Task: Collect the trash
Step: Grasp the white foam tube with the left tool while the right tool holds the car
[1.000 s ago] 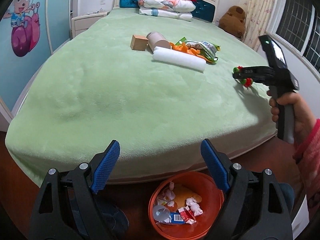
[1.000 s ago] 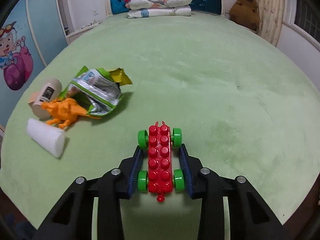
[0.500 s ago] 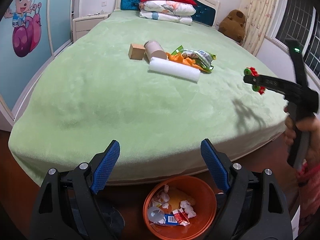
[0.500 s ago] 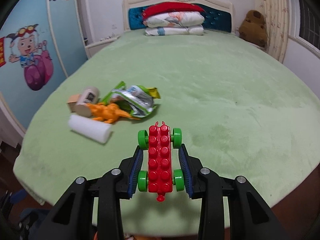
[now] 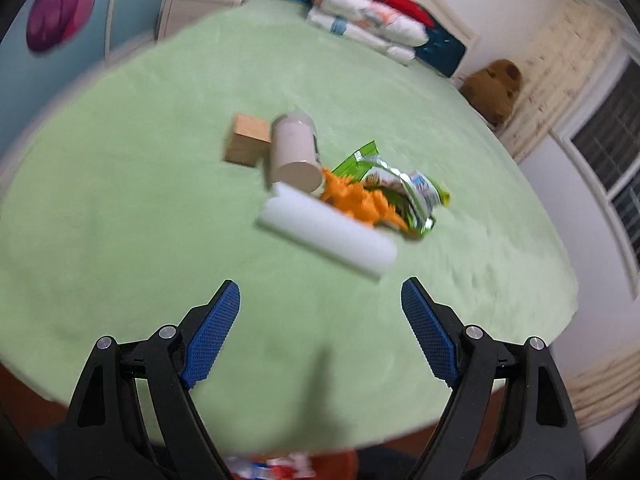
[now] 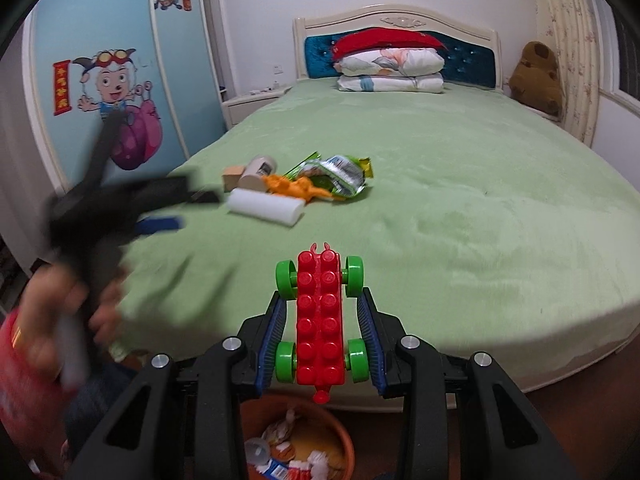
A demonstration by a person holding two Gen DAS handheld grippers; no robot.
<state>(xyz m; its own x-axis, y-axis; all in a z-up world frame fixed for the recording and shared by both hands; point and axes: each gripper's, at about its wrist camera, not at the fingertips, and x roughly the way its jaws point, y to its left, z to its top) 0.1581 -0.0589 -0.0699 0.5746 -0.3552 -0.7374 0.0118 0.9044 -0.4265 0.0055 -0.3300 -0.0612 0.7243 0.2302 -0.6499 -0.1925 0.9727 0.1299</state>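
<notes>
Right tool (image 6: 320, 332): clamped on red brick car (image 6: 320, 320), above orange bin (image 6: 298, 436). Left tool (image 5: 320, 334): wide, empty, over bed (image 5: 120, 208).

Chinese title 喜羊羊与灰太狼 tops the blue wardrobe door (image 6: 92, 92).

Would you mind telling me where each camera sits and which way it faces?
Left wrist: on the left gripper, open, above the bed's foot, facing the trash pile; only its own fingers show.
Right wrist: on the right gripper, shut on the toy car, above the orange bin, facing the headboard; the blurred left gripper and hand show at left.
Shared: foam roll, snack bag, teddy.
</notes>
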